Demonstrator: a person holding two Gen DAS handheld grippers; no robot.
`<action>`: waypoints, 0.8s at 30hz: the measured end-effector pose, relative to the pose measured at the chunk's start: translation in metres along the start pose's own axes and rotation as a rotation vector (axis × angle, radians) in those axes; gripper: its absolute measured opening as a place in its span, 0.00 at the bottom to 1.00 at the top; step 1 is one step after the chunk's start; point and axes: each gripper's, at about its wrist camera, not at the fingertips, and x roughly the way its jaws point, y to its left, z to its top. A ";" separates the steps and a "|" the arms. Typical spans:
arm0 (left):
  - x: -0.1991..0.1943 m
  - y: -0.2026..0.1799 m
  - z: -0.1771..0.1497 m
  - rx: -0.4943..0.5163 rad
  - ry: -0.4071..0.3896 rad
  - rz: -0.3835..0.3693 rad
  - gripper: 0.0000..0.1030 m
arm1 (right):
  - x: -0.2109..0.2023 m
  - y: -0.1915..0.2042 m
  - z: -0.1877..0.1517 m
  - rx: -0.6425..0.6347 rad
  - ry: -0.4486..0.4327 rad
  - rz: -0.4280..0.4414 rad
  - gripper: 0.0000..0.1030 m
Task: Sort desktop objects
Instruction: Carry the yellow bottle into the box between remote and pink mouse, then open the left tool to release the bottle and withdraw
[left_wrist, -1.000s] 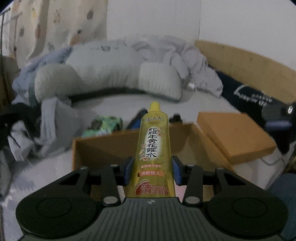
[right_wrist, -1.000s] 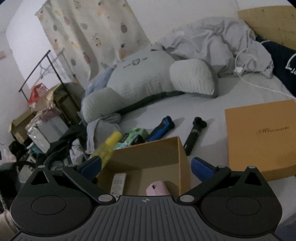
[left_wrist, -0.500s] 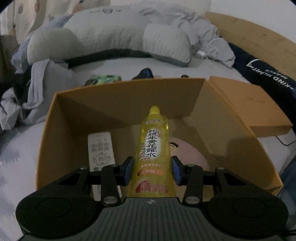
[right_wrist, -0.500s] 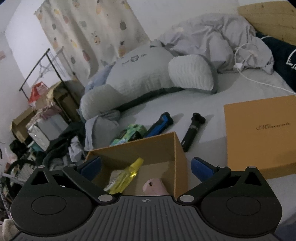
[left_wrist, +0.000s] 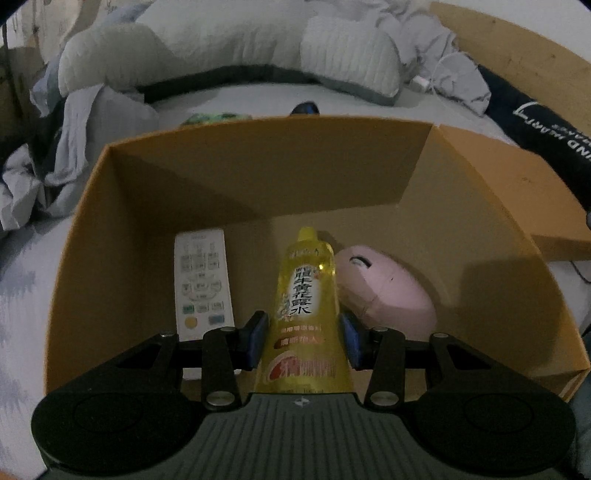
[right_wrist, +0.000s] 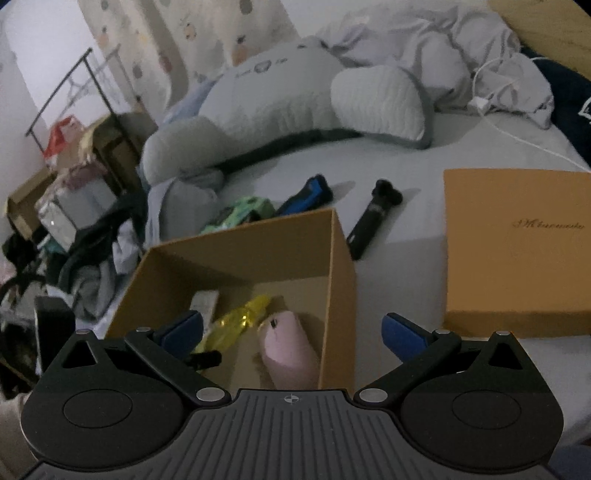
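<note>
1. Since a second ago, the left gripper has carried the yellow bottle from above the box's near wall down inside the orange cardboard box, and the right wrist view has tipped lower over the same box.
2. Blue pads press both sides of the bottle's lower body, so the left gripper is clamped on it.
3. That bottle is translucent yellow with a tapered yellow cap, vertical black characters on a pale label and a red and orange band near its base; it points toward the box's far wall.
4. It sits between a white remote and a pink mouse on the box floor.
5. With jaws spread wide and nothing between them, the right gripper is above the box's near right corner.
</note>
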 end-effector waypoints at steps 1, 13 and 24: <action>0.001 0.001 0.000 -0.007 0.011 0.000 0.44 | 0.001 0.001 -0.001 -0.003 0.005 0.000 1.00; 0.012 0.001 0.003 -0.014 0.132 0.011 0.43 | 0.006 -0.002 -0.001 -0.003 0.022 0.004 1.00; 0.007 0.005 -0.001 -0.021 0.127 0.013 0.53 | 0.005 -0.006 0.001 -0.003 0.021 0.002 1.00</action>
